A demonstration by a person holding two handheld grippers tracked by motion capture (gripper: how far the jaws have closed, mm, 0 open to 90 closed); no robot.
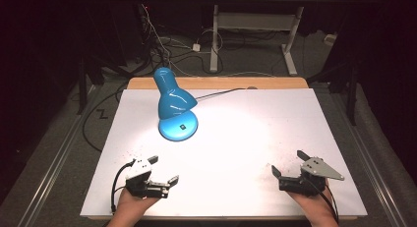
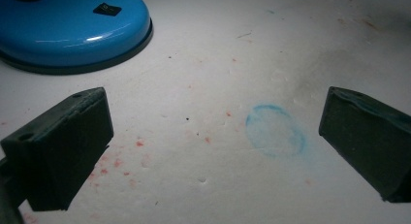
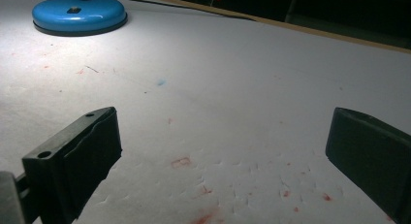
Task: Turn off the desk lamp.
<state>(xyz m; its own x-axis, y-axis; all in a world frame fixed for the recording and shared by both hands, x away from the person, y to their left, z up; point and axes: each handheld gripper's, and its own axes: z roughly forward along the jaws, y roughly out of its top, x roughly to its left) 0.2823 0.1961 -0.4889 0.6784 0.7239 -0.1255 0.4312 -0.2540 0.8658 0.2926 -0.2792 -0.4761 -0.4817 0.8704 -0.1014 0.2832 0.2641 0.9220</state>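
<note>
A blue desk lamp (image 1: 173, 103) stands lit at the back left of the white table sheet (image 1: 246, 133), its round base (image 2: 72, 27) close ahead in the left gripper view and its base (image 3: 79, 14) far off in the right gripper view. My left gripper (image 1: 163, 169) rests near the front left edge, jaws wide open with nothing between them. At the front right my right gripper (image 1: 288, 163) also stands open and empty. Both point toward the table's middle.
The white sheet carries red specks and a faint blue ring (image 2: 275, 130). The lamp's cord (image 1: 221, 93) runs to the back edge. Behind the table are a desk frame (image 1: 255, 35) and loose cables (image 1: 162, 45) on a dark floor.
</note>
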